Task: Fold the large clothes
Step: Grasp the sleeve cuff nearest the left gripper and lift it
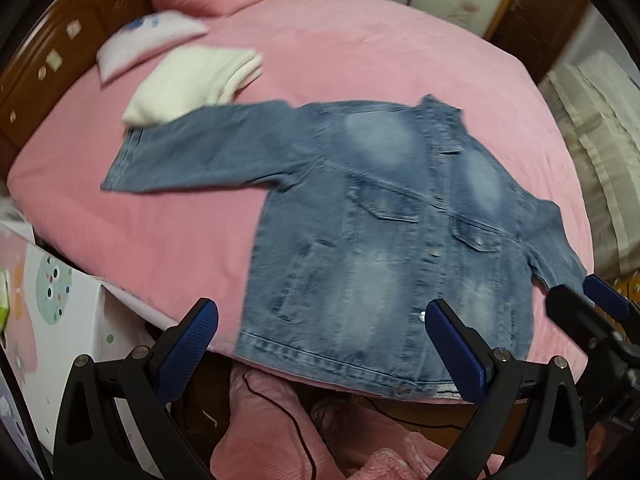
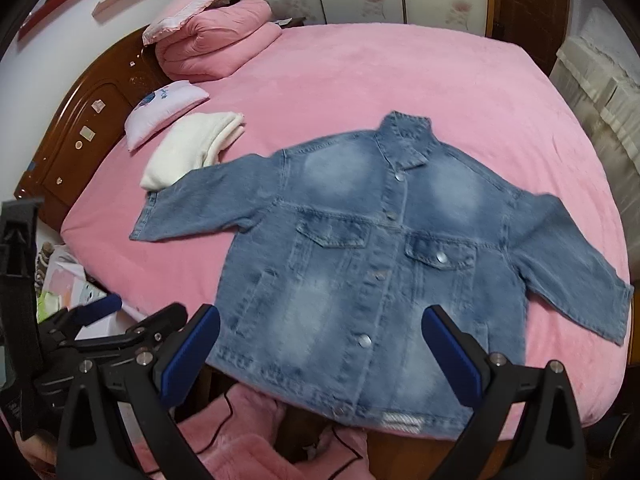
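Observation:
A faded blue denim jacket point(image 1: 380, 220) point(image 2: 360, 240) lies face up and buttoned on the pink bed point(image 1: 360, 40) point(image 2: 400, 72). Both sleeves are spread out, and the hem hangs over the near edge. My left gripper point(image 1: 320, 312) hovers open over the jacket's lower left part, holding nothing; the right wrist view shows it at the bed's left corner point(image 2: 140, 312). My right gripper point(image 2: 322, 316) is open above the hem, empty. In the left wrist view it point(image 1: 584, 294) sits just below the right sleeve cuff.
A folded white garment point(image 1: 192, 84) point(image 2: 192, 148) touches the left sleeve cuff. Behind it lie a small pillow point(image 2: 164, 108) and a folded pink quilt point(image 2: 212, 48) by the wooden headboard point(image 2: 80, 128). A printed box point(image 1: 60, 320) stands left of the bed; pink fabric point(image 2: 248, 440) lies below.

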`<state>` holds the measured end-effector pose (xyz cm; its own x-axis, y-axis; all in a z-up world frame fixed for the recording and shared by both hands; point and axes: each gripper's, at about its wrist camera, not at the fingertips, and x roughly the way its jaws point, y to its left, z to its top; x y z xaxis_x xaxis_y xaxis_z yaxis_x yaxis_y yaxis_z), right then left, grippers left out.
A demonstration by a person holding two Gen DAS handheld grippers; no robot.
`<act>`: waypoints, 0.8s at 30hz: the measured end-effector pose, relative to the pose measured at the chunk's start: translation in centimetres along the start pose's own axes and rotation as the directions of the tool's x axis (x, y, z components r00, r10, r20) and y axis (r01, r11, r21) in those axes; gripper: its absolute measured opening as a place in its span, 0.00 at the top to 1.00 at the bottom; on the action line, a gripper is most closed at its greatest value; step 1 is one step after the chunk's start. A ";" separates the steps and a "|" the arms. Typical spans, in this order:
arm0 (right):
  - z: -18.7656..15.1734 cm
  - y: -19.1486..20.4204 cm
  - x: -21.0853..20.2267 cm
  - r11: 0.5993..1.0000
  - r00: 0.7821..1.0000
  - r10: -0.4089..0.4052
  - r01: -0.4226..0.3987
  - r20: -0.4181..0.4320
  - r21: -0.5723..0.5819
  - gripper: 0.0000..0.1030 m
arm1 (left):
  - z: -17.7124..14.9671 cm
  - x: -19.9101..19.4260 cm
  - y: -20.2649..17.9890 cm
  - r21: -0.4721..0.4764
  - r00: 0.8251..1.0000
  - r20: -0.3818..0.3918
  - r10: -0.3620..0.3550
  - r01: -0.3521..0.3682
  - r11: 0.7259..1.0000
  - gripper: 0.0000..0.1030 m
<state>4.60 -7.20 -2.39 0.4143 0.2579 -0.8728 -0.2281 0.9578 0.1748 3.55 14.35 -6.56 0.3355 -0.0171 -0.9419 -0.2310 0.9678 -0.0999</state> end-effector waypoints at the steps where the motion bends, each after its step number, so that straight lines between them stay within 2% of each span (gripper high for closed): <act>1: 0.6 0.9 0.7 1.000 1.000 -0.015 0.015 -0.005 0.006 0.02 | 0.5 0.4 1.1 -0.005 1.000 -0.014 0.003 -0.003 1.000 0.01; 3: 1.9 2.3 2.2 1.000 1.000 -0.021 0.022 -0.021 0.019 0.02 | 2.3 1.3 4.1 -0.006 0.999 -0.040 0.017 -0.017 1.000 0.01; 6: 3.9 4.8 4.3 0.998 0.999 -0.041 0.041 -0.022 0.037 0.02 | 5.2 2.2 9.0 -0.012 0.999 -0.043 0.011 -0.012 1.000 0.01; 9: 5.7 8.0 6.4 0.999 0.999 -0.026 0.027 -0.021 0.044 0.02 | 8.0 3.3 13.7 -0.014 0.999 -0.040 0.013 -0.013 1.000 0.01; 13: 8.0 13.7 8.9 1.000 1.000 -0.024 0.024 -0.020 -0.002 0.02 | 12.5 5.7 21.2 -0.006 0.998 -0.024 0.052 -0.052 0.999 0.01; 16: 9.3 17.6 10.5 0.999 1.000 -0.004 0.003 -0.025 -0.040 0.02 | 15.4 8.3 26.7 -0.027 0.999 -0.029 0.040 -0.041 0.999 0.01; 19: 10.0 21.2 12.2 0.996 0.997 0.003 -0.009 -0.073 -0.090 0.02 | 18.2 11.6 31.8 -0.068 0.999 -0.035 0.027 -0.029 0.997 0.01; 22: 10.0 24.1 13.5 0.985 0.992 -0.013 -0.009 -0.126 -0.169 0.02 | 20.1 15.5 36.3 -0.152 0.998 -0.070 -0.008 -0.002 0.988 0.01; 24: 9.8 25.4 14.2 0.976 0.987 -0.023 -0.012 -0.160 -0.218 0.02 | 21.1 18.2 39.2 -0.210 0.996 -0.091 -0.009 -0.010 0.978 0.02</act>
<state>13.31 22.05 -5.86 0.2734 0.2122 -0.9382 -0.4196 0.9040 0.0822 19.91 57.31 -20.85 0.2532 -0.0484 -0.9662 -0.4216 0.8934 -0.1553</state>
